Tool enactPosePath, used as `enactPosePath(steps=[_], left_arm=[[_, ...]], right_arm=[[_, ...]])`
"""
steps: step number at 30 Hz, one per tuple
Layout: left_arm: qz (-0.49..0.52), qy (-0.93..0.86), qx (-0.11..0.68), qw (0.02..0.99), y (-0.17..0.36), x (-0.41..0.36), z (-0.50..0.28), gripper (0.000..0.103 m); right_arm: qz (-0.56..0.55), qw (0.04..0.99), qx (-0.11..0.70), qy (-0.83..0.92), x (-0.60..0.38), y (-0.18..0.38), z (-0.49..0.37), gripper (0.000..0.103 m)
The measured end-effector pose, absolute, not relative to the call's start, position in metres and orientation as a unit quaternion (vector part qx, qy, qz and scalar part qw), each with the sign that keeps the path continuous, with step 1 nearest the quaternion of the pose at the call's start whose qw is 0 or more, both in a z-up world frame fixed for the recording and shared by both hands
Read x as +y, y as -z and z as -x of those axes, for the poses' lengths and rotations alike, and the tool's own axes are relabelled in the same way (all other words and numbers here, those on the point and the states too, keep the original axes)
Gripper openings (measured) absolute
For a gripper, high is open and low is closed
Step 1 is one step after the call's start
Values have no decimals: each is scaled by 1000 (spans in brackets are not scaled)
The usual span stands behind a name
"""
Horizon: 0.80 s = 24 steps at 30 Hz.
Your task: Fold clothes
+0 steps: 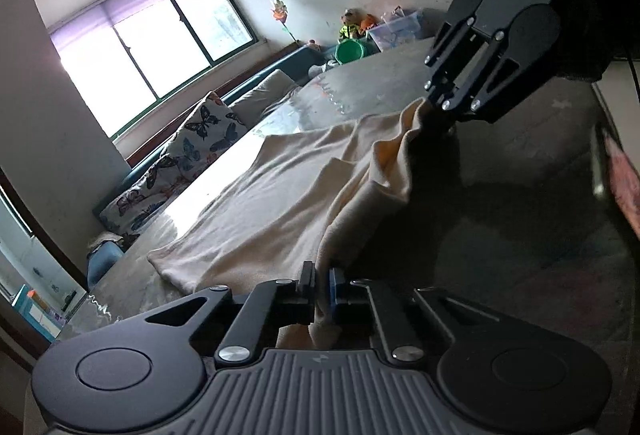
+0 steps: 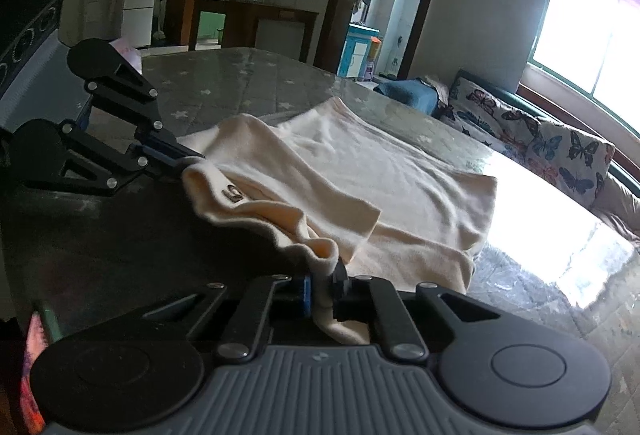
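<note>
Cream garment [image 2: 360,171] spread across glossy table [image 2: 248,75], near edge lifted and rumpled between the two tools. Left gripper [image 1: 322,285] clamped tight on a bunched fold at 6 o'clock of its own view. Right gripper [image 2: 322,285] likewise pinched on the fabric edge, seen from the left wrist at 2 o'clock. Small label [image 2: 234,193] on the raised fold. Butterfly-print cushions [image 1: 188,151] beyond the table, under a window [image 1: 148,35].
</note>
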<state>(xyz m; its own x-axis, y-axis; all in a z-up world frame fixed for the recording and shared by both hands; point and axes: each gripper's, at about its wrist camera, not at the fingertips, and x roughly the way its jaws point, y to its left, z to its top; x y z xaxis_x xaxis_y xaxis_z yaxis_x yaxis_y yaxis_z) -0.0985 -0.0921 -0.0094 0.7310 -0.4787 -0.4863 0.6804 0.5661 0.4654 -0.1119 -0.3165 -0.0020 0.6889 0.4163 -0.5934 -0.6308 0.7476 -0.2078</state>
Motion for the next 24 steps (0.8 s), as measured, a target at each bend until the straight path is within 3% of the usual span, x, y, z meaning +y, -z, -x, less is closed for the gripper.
enactPosePath(steps=[14, 24], left_arm=[[-300, 377, 166, 861, -46, -64, 161, 5], [-329, 326, 123, 878, -70, -72, 93, 5]], right_arm=[[225, 873, 266, -340, -317, -54, 178, 6], [215, 879, 254, -341, -311, -89, 106, 6]])
